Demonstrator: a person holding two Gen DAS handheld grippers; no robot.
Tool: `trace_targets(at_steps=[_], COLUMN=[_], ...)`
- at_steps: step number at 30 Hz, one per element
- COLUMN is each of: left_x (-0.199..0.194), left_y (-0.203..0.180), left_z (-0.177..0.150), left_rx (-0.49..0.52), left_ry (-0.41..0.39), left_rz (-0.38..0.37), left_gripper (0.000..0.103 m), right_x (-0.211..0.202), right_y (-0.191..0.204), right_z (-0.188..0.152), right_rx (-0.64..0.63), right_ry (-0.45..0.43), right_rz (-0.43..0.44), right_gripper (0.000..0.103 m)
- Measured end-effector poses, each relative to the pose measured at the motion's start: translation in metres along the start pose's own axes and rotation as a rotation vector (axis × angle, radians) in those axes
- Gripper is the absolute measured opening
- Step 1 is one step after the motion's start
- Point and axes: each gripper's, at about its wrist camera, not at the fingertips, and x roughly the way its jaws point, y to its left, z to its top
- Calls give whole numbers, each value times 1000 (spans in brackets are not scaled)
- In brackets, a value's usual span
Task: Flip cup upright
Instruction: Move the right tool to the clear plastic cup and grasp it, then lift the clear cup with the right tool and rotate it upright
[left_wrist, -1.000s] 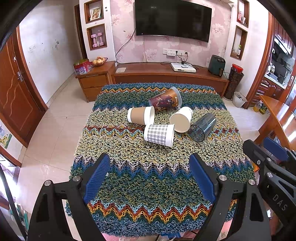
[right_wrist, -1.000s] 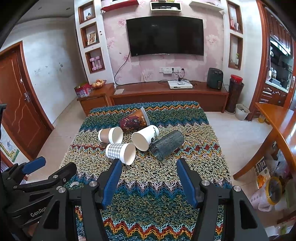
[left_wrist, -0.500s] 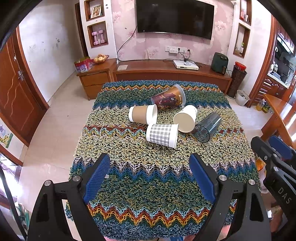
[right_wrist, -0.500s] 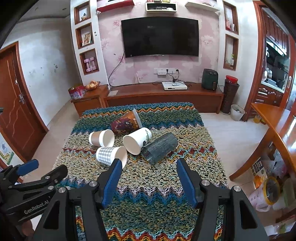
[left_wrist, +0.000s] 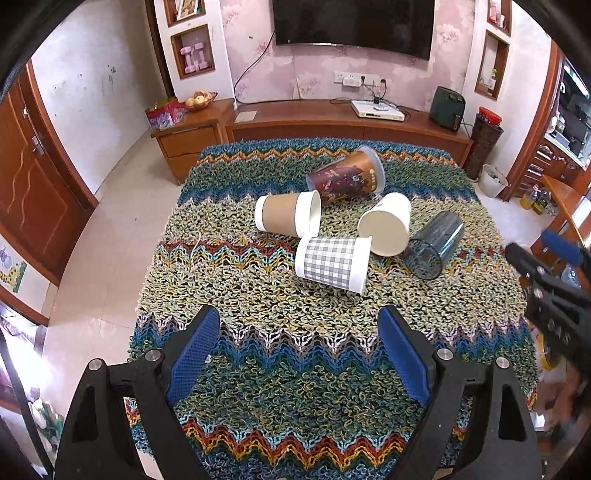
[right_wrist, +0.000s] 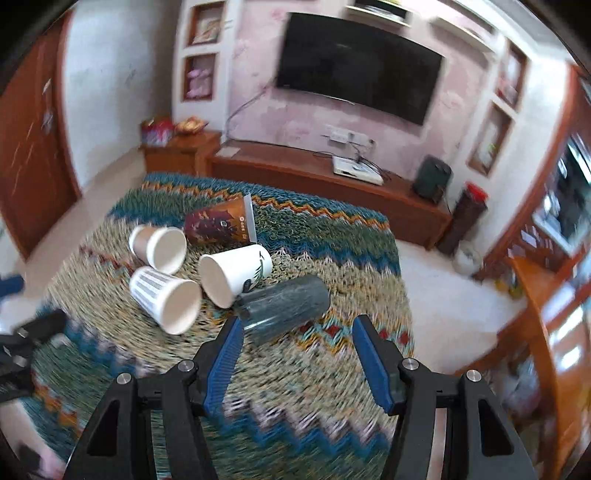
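Both tongs wide, empty; right gripper near dark tumbler by table's right edge — risk: tumbler rolls off, or nudges touching white cup.

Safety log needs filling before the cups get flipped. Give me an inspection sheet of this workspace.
Surface: knitted zigzag cloth covers the table.
Job's things: five cups on their sides: brown cup, printed cup, white cup, checked cup, dark clear cup.
Clutter: nothing seen.
Grippers: left gripper open; right gripper open, near the dark clear cup.
Cables: one hangs below the TV.
Surroundings: wooden cabinet.
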Motion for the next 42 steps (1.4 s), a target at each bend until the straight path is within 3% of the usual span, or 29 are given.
trace_targets(at_steps=[9,18,34,42], left_x=[33,75,134,141], left_y=[3,2,-10,-13], left_z=[2,7,25,23], left_rx=[-11,-38,-61,-58], left_ry=[57,137,191,201], left_rz=[29,43,60,53], left_gripper=[89,89,89,89], right_x=[57,98,146,163], right_y=[19,37,72,90], right_z=[-5,-23,-59,-48], right_rx=[-547,-938,-1343,-1453], right_ry=[-34,-31,-54,-56], right_rz=[-47,-67,-23,-25], right_gripper=[62,62,62,67])
